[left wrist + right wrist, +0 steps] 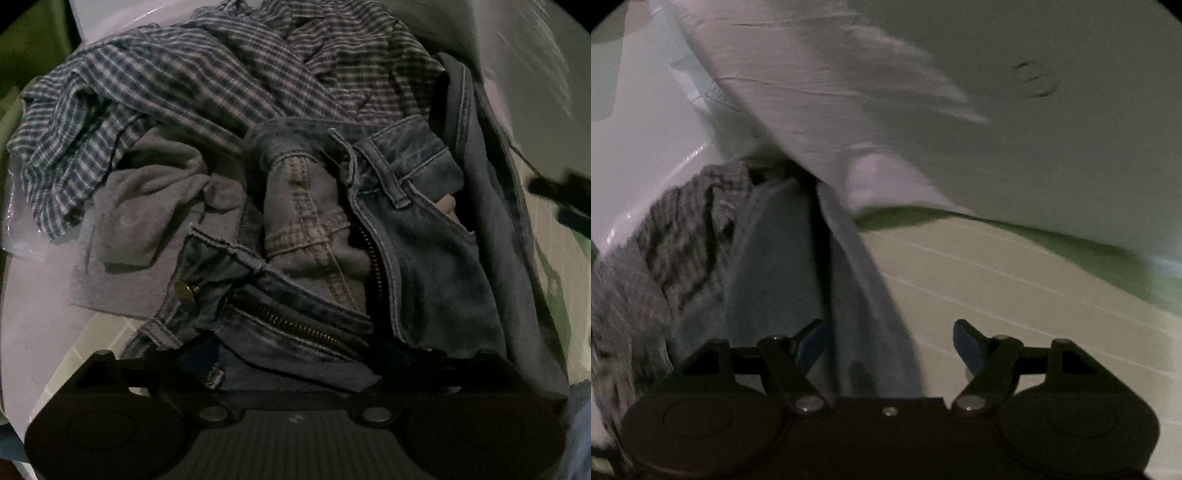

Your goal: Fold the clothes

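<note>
The left gripper (295,363) is buried under the jeans (369,240), its state hidden. The right gripper (886,349) hangs open beside them, the checked shirt (166,92) lying farther back.

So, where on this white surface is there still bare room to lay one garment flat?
Bare white surface shows only left of the grey knit cloth, below the blue-and-white checked shirt. The middle is crowded: the faded blue denim jeans overlap both, and one leg hangs over the right edge. Beyond that edge is only pale tiled floor.
</note>
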Motion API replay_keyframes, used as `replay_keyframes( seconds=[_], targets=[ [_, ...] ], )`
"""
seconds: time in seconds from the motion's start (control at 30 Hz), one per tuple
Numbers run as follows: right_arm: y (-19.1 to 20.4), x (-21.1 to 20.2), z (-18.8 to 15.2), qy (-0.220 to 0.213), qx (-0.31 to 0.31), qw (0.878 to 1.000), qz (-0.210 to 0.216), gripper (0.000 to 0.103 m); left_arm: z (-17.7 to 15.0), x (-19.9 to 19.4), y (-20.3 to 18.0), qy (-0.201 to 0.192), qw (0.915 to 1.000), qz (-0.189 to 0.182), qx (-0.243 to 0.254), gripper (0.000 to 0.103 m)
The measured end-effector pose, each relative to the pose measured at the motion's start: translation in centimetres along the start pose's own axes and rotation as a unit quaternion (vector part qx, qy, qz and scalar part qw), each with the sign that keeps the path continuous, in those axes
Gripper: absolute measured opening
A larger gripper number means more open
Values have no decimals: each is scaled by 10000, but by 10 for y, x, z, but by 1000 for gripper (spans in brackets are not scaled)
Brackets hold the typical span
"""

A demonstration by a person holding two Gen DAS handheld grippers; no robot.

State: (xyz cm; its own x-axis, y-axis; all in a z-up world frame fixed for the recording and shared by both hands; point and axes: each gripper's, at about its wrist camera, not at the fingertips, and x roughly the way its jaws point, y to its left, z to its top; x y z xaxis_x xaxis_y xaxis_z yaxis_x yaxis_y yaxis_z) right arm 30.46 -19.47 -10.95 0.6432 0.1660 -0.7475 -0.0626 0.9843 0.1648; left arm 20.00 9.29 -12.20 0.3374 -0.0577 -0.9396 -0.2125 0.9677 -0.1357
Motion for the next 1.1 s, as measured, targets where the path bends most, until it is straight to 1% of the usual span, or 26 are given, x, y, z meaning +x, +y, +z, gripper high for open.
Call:
replay_keyframes(
  seconds=[0.03, 0.1, 0.13, 0.17, 0.2, 0.23, 0.27, 0.37, 0.4, 0.5, 0.6, 0.7, 0.77, 0.8, 0.83, 0.9, 0.93, 1.0, 1.03, 1.07, 1.1],
  targets=[
    [2, 11, 5, 41, 79, 9999, 48, 76, 1, 1, 0, 7, 10000, 3, -14, 93],
    [6, 27, 11, 163, 133, 9998, -19, 75, 2, 2, 1, 21, 10000, 10, -43, 95],
    [7, 35, 13, 250, 144, 9996, -66, 64, 2, 3, 1, 28, 10000, 14, -58, 95],
    [8, 40, 13, 343, 141, 9993, -56, 40, 3, 4, 2, 35, 10000, 17, -72, 96],
    [8, 43, 13, 427, 130, 9990, -7, 27, 3, 4, 2, 33, 10000, 20, -83, 96],
    [9, 44, 12, 477, 101, 9988, 3, 9, 3, 5, 3, 25, 10000, 22, -90, 96],
    [9, 41, 9, 448, 42, 9990, -21, 4, 3, 5, 4, 17, 9999, 25, -96, 97],
    [5, 25, -1, 249, -149, 9995, -133, 3, 2, 4, 20, 13, 10000, 0, 8, 97],
    [0, 15, -6, 181, -121, 9995, -208, 3, 1, 3, 23, 8, 10000, -3, 25, 97],
    [-27, -28, -29, -73, 237, 9988, -430, 3, -5, 2, 19, -24, 10000, 6, 18, 97],
    [-62, -85, -66, -212, 674, 9940, -830, 3, -12, 2, 10, -79, 10000, 25, 26, 98],
    [-93, -137, -110, -74, 878, 9844, -1523, 3, -19, 2, 7, -110, 9999, 92, 50, 98],
    [-112, -168, -142, 191, 949, 9735, -2074, 3, -21, 2, 5, -115, 9998, 146, 75, 98],
    [-120, -180, -155, 326, 1032, 9679, -2271, 3, -21, 2, 5, -115, 9998, 165, 87, 99],
    [-128, -190, -166, 443, 1140, 9631, -2398, 3, -19, -1, 3, -110, 9997, 178, 97, 99],
    [-135, -207, -179, 427, 1419, 9575, -2474, 4, -13, 1, 0, -98, 9997, 191, 97, 99],
    [-138, -215, -183, 384, 1567, 9550, -2487, 6, -12, 2, -1, -91, 9997, 194, 93, 99],
    [-139, -210, -177, 263, 1608, 9560, -2438, 18, -9, 2, -3, -67, 9998, 187, 86, 99],
    [-138, -204, -171, 199, 1594, 9573, -2402, 36, -4, 2, -6, -46, 9998, 177, 82, 99],
    [-138, -199, -165, 134, 1579, 9586, -2367, 50, -2, 2, -7, -26, 9998, 159, 78, 99],
    [-137, -194, -160, 69, 1564, 9598, -2331, 54, -1, 2, -5, -5, 9999, 128, 70, 99]
  ],
)
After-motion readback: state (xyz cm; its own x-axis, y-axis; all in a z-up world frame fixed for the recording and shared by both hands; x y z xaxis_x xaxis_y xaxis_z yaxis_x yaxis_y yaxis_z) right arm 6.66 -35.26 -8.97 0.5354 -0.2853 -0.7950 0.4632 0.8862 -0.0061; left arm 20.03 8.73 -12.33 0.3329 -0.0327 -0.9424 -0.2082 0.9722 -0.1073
